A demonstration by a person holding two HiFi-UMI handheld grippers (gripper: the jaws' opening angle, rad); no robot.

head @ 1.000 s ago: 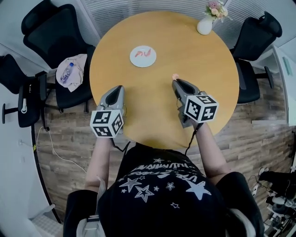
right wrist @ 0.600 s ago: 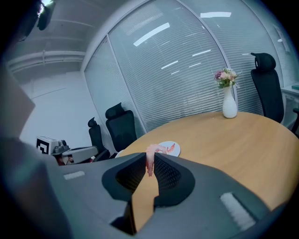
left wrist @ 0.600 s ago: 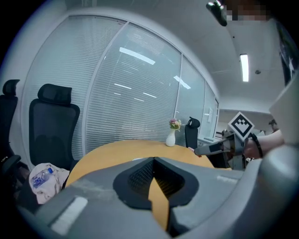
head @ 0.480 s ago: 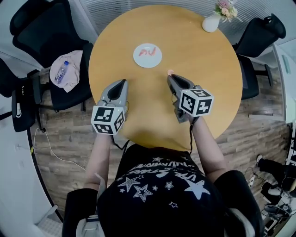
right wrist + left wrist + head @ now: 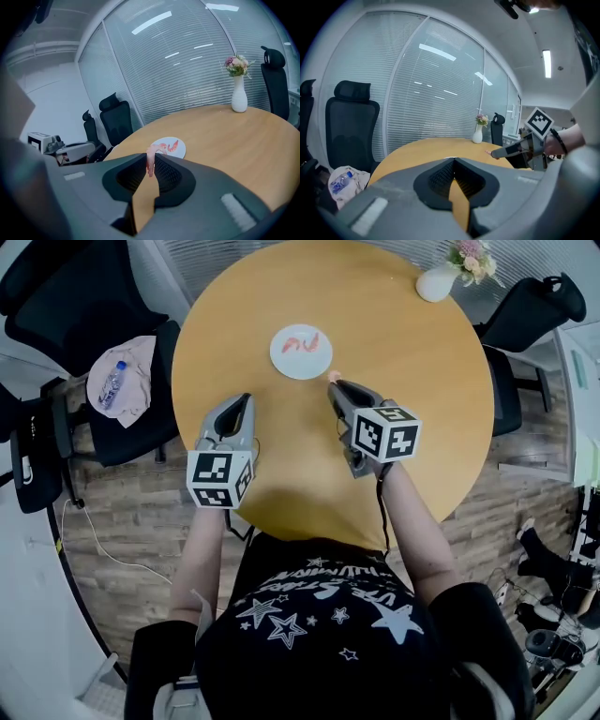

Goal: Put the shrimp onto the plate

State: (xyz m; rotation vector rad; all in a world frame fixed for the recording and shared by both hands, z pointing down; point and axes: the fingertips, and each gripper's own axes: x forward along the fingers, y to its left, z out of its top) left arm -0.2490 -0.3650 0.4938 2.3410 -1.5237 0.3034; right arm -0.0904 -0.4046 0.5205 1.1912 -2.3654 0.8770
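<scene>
A pale pink shrimp (image 5: 150, 158) is pinched between the tips of my right gripper (image 5: 334, 382), which is shut on it and held above the round wooden table. Its tip (image 5: 335, 377) shows just right of the white plate (image 5: 301, 352). That plate (image 5: 174, 148) holds two red shrimps (image 5: 302, 341) and lies just beyond the jaws in the right gripper view. My left gripper (image 5: 243, 405) hovers over the table's left part, jaws shut with nothing between them. In the left gripper view the right gripper (image 5: 499, 153) shows at the right.
A white vase of flowers (image 5: 439, 281) stands at the table's far right (image 5: 239, 96). Black office chairs (image 5: 56, 296) ring the table (image 5: 394, 324). One chair at the left carries a cloth with a water bottle (image 5: 112, 384).
My right gripper has carried the pink shrimp forward and left, from the table's middle right to the plate's right edge. The left gripper stays in about the same place.
</scene>
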